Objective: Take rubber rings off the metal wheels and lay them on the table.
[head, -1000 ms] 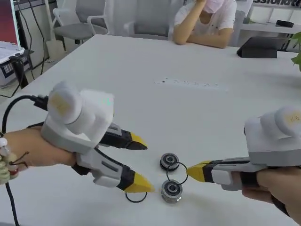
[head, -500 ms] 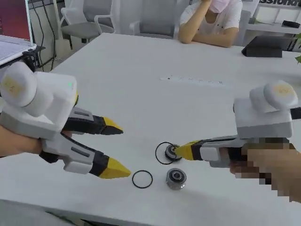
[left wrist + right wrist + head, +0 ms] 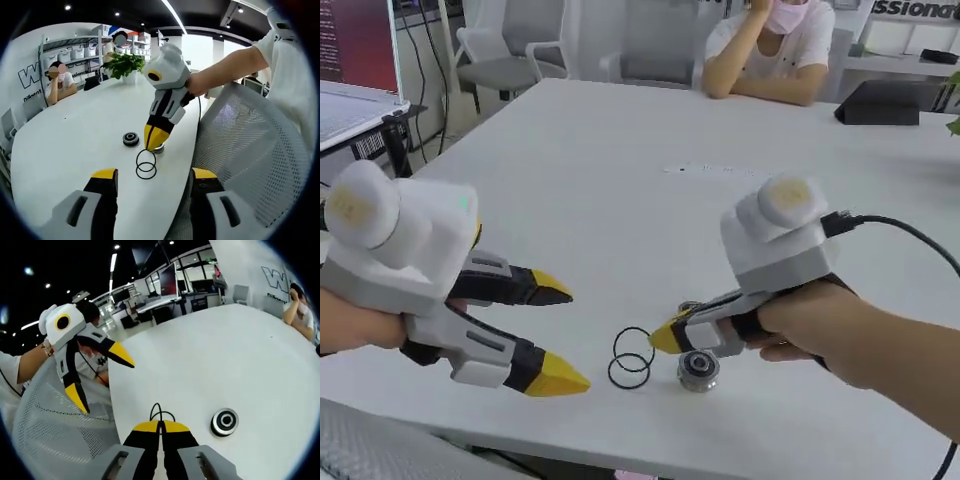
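Black rubber rings (image 3: 631, 358) lie overlapping on the white bench (image 3: 620, 180). Left claw (image 3: 573, 338) hangs spread. Right gripper view shows right claw (image 3: 160, 426) pressed together, pinching one of them; left gripper view shows both metal wheels (image 3: 131, 139) apart.

An open-plan office is being shown. A large white meeting table (image 3: 620, 180) is being shared with a seated person (image 3: 770, 50) at its far side. Grey swivel chairs (image 3: 505, 60) are being kept at the far left, near a monitor (image 3: 355, 45). Shelves of storage boxes (image 3: 75, 52), a potted plant (image 3: 125, 65) and big wall lettering (image 3: 30, 77) are being lit by ceiling strip lights (image 3: 172, 12).
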### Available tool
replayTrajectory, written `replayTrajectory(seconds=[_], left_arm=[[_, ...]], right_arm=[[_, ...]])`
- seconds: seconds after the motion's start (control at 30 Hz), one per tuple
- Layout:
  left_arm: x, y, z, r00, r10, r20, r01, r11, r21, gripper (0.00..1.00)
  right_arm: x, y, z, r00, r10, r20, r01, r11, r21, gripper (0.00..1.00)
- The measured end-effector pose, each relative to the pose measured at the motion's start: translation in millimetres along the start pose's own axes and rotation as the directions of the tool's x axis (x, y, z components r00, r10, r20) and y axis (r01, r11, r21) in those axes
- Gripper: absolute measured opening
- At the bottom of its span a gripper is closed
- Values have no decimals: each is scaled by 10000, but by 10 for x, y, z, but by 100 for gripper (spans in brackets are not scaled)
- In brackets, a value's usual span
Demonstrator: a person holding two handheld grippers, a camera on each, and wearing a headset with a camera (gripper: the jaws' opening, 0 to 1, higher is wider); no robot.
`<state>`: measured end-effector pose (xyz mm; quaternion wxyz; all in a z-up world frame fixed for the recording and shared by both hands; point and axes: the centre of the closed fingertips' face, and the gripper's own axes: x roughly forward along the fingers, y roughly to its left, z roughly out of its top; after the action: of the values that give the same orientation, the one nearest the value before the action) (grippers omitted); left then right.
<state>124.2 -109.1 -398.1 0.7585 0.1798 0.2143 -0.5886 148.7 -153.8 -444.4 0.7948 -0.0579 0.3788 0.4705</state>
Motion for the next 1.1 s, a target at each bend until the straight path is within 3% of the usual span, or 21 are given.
replayTrajectory(seconds=[0.3,0.47,0.73,0.93,1.07,1.1], left_arm=[[-11,16,22,9998,154,89,-153,9997,-177,55],[-22,21,27,9997,215,90,-213,9996,-181,55],[-31,46,88,9994,227,244,-223,9996,-180,55],[-19,100,150,9994,168,286,-166,9998,-84,55],[-16,143,207,9993,134,352,-134,9999,15,55],[-15,148,213,9993,129,359,-130,9999,19,55]], right_arm=[[94,-40,-118,9991,-297,-312,281,9982,-530,3],[19,-91,-87,9990,-437,-102,432,9978,-504,4],[-224,-247,54,9944,-773,721,779,9970,-46,5],[-424,-387,213,9801,-1084,1660,994,9931,617,6],[-608,-559,373,9534,-1503,2616,1275,9866,1020,7],[-637,-591,382,9511,-1530,2682,1307,9864,994,8]])
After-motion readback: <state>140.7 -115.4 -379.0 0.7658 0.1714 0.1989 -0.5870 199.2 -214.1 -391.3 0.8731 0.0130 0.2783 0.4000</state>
